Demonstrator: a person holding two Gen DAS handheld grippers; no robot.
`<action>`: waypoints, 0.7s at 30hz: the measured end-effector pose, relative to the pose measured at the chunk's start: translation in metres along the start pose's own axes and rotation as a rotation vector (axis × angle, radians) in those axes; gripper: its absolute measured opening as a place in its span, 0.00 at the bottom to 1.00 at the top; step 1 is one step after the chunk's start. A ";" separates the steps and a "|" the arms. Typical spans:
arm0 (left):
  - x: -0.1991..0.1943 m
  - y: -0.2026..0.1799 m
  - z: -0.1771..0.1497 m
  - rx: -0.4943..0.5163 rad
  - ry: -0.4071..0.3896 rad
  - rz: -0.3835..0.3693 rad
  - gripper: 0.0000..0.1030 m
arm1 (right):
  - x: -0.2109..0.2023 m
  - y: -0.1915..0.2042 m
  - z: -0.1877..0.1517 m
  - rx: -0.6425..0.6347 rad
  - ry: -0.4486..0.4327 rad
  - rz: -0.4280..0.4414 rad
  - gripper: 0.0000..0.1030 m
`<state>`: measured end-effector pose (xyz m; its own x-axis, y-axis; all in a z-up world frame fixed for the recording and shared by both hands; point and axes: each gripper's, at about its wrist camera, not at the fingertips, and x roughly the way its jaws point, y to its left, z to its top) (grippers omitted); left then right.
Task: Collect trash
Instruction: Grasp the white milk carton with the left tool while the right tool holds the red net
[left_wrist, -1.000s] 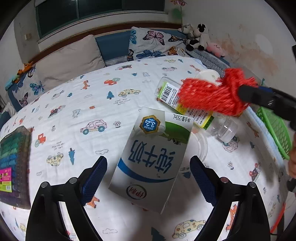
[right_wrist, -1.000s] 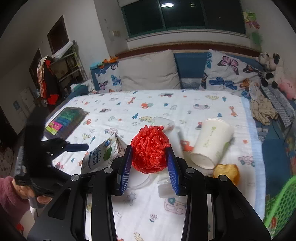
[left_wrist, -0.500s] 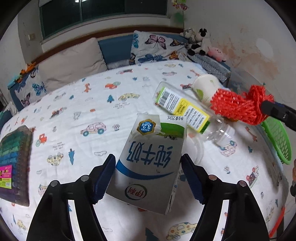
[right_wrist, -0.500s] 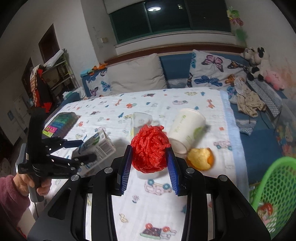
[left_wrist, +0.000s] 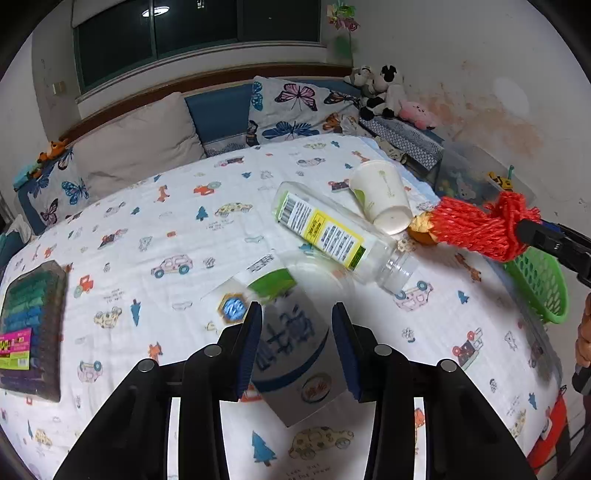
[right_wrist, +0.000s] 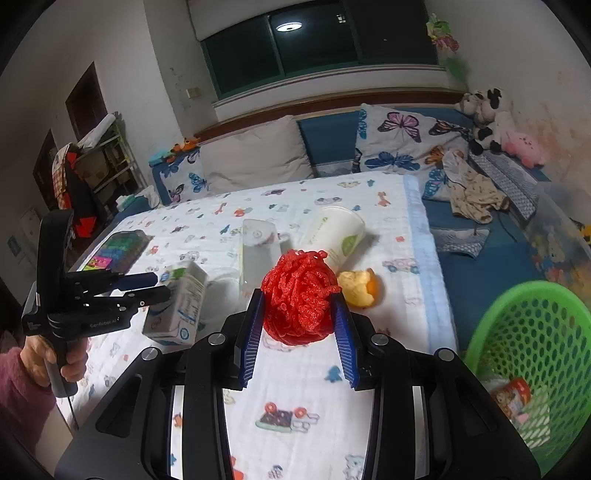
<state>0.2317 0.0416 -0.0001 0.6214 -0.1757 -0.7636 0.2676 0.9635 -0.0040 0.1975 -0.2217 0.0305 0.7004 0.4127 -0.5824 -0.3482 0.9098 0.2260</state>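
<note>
A blue-and-white milk carton (left_wrist: 291, 343) stands tilted between the pads of my left gripper (left_wrist: 295, 317), whose jaws are closing and pressing its sides. The right wrist view shows the left gripper (right_wrist: 162, 287) holding that carton (right_wrist: 181, 306) just above the bed. My right gripper (right_wrist: 298, 295) is shut on a red foam net (right_wrist: 295, 280), which hangs over the bed's right side (left_wrist: 476, 229). On the sheet lie a clear plastic bottle (left_wrist: 332, 232), a white paper cup (left_wrist: 380, 192) and a bitten piece of fruit (right_wrist: 360, 288).
A green mesh basket (right_wrist: 517, 291) with some wrappers inside stands off the bed's right edge, below my right gripper. A dark box of coloured items (left_wrist: 29, 325) lies at the bed's left. Pillows and soft toys line the headboard. A person's hand (right_wrist: 70, 365) holds the left gripper.
The left jaws have closed in on the milk carton, which has tilted and risen. The right gripper has carried the red net rightwards, and the green basket has come further into view.
</note>
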 end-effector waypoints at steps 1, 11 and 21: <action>0.000 0.001 -0.001 -0.007 0.006 0.000 0.40 | -0.001 -0.001 -0.001 0.001 -0.001 -0.001 0.36; 0.003 0.021 -0.006 -0.125 0.020 0.030 0.76 | -0.006 -0.005 -0.006 0.010 -0.003 0.005 0.37; 0.024 0.034 -0.001 -0.293 0.066 0.032 0.87 | -0.004 -0.012 -0.008 0.026 0.006 0.000 0.37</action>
<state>0.2548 0.0704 -0.0189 0.5741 -0.1401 -0.8067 0.0185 0.9872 -0.1583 0.1939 -0.2341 0.0234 0.6966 0.4126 -0.5869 -0.3318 0.9106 0.2464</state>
